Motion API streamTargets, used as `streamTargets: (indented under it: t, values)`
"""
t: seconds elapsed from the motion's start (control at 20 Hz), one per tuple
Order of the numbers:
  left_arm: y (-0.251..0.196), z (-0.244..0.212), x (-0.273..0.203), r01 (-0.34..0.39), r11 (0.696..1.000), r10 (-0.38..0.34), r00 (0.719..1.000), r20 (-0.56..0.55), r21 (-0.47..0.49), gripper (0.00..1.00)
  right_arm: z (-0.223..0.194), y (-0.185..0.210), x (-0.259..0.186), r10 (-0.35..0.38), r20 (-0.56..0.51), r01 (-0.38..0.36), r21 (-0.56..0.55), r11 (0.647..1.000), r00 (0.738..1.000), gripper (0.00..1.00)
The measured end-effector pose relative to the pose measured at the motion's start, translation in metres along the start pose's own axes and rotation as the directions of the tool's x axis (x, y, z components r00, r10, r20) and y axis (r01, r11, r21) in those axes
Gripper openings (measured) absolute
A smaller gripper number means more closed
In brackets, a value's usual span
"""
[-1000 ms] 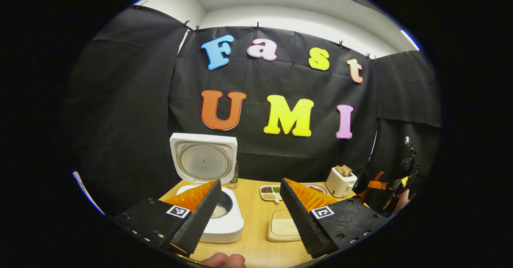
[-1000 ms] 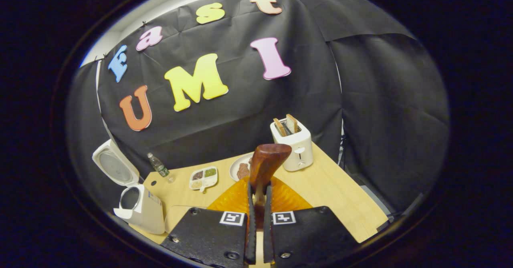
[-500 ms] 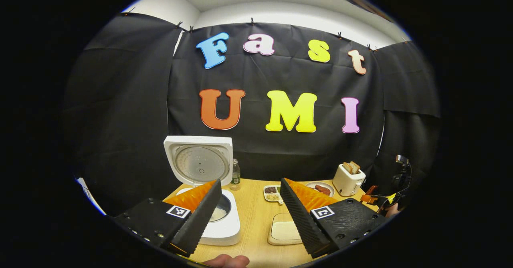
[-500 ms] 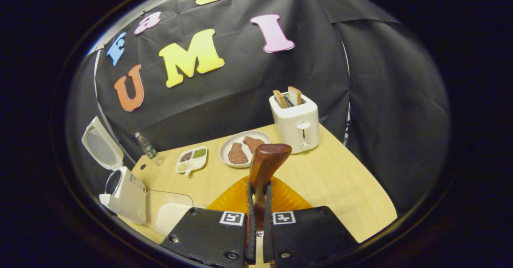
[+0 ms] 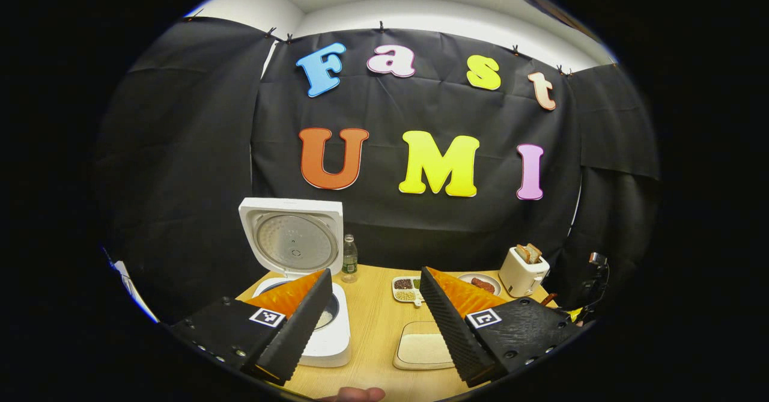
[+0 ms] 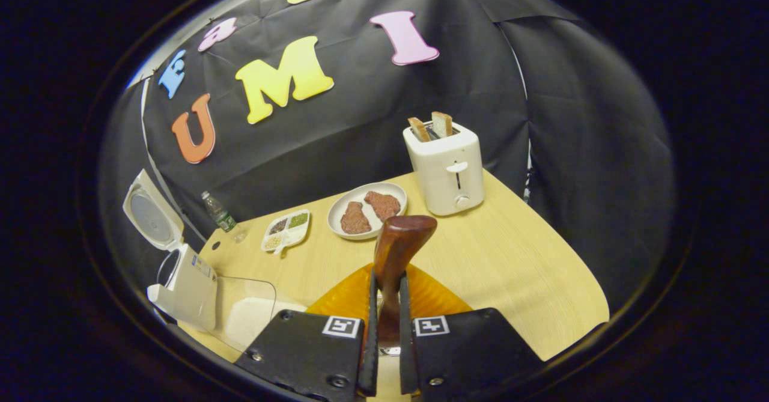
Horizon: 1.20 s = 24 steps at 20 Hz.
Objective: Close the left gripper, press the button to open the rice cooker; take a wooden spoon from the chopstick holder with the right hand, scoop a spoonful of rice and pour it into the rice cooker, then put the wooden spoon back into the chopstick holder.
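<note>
Where the right gripper [image 6: 384, 336] shows at the bottom of the right gripper view, its two fingers are pinched nearly together on a wooden spoon [image 6: 396, 252]. Only the dark brown bowl end of the spoon rises past the fingertips; the handle is hidden between the fingers.

Landmark: the cooker [image 6: 180, 282]. In the right gripper view it sits at the table's [image 6: 510, 270] left corner, lid [image 6: 147, 213] raised. Its pot mouth is seen edge-on, contents not readable. Just right of the cooker lies a clear-lidded tray [image 6: 246, 315], partly cut off by the gripper body. Behind the cooker stands a bottle [image 6: 219, 213]; farther right a divided dish [image 6: 287, 229], a plate [image 6: 360, 207] with two brown pieces, then a toaster [image 6: 447, 164] with two slices up.

Left gripper [image 5: 373, 315], in the left gripper view: fingers spread wide, nothing between them. Its left finger covers part of the cooker [image 5: 327, 336] opening; a pale patch inside the pot is partly visible. A fingertip [image 5: 354, 395] of the holding hand is cut off at the bottom edge. A dark rig at the far right, past the toaster [image 5: 524, 267], is too small to make out.
</note>
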<state>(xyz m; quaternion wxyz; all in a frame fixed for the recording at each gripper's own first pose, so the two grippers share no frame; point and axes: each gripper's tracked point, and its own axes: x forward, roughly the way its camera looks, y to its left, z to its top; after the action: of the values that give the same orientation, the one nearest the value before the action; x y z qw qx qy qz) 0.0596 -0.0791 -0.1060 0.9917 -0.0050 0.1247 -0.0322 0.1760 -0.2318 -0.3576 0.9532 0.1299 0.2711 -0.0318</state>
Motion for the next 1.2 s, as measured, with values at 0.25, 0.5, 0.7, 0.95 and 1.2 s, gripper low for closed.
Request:
streamTargets:
  t: [0.25,0.5,0.7,0.95,1.2]
  values:
    - [0.004,0.008,-0.004,-0.001,1.000,0.001,1.000,0.024,-0.017,0.94,0.006,-0.003,-0.012,-0.014,0.025,0.014,-0.007,1.000,1.000,0.45]
    - [0.017,0.016,-0.014,0.007,1.000,-0.006,0.999,0.045,-0.027,0.94,0.023,-0.015,-0.034,-0.087,0.065,0.089,-0.028,0.996,0.994,0.77]
    - [0.035,0.033,-0.014,-0.005,0.999,0.009,0.996,0.086,-0.038,0.94,0.049,-0.022,-0.063,-0.146,0.134,0.152,-0.042,0.987,0.980,0.81]
    - [0.066,0.069,-0.005,-0.038,0.999,0.038,0.989,0.141,-0.007,0.94,0.088,0.001,-0.118,-0.156,0.224,0.175,-0.068,0.982,0.962,0.94]
    - [0.103,0.112,0.030,-0.095,0.995,0.100,0.982,0.163,-0.035,0.94,0.128,0.038,-0.179,-0.108,0.313,0.148,-0.110,0.983,0.944,0.97]
